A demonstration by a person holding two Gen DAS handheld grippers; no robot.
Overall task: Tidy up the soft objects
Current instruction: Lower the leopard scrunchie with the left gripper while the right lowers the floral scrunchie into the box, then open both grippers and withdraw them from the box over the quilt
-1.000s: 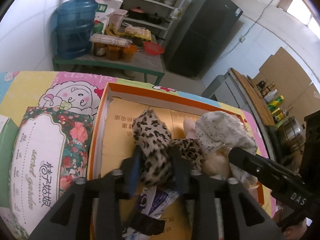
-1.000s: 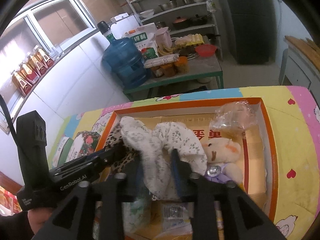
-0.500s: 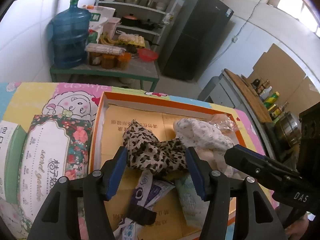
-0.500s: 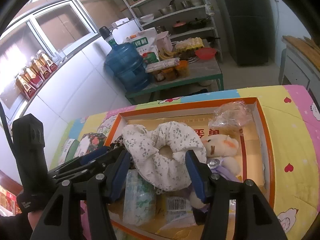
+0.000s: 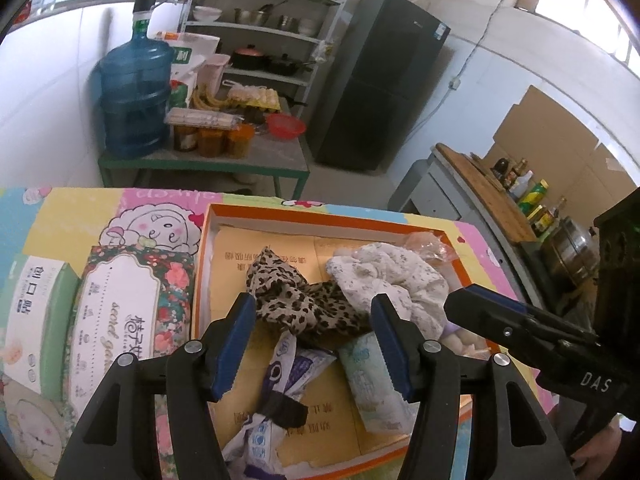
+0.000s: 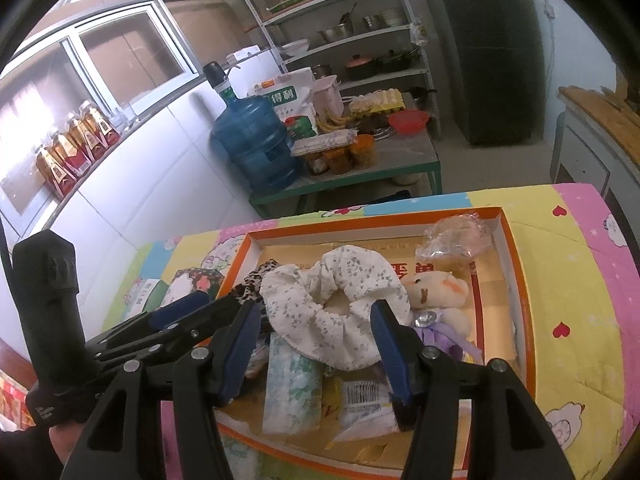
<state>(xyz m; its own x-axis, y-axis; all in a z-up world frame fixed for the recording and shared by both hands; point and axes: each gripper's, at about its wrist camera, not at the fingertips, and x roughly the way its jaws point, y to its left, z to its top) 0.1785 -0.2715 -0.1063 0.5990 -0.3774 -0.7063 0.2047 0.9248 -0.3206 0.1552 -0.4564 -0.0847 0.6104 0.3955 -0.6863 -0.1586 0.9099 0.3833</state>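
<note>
Leopard-print scrunchie (image 5: 306, 304) is lying crumpled mid-box, touching the white floral scrunchie (image 6: 340, 312), which is lying as an open ring. Plush bear (image 6: 438, 296) is leaning near the box's (image 6: 516, 280) right wall.

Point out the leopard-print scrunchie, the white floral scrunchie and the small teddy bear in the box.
leopard-print scrunchie (image 5: 304, 304), left wrist view, on the middle of its bunched fabric.
white floral scrunchie (image 6: 320, 304), right wrist view, on the left side of its ring.
small teddy bear (image 6: 436, 288), right wrist view, on its face.
</note>
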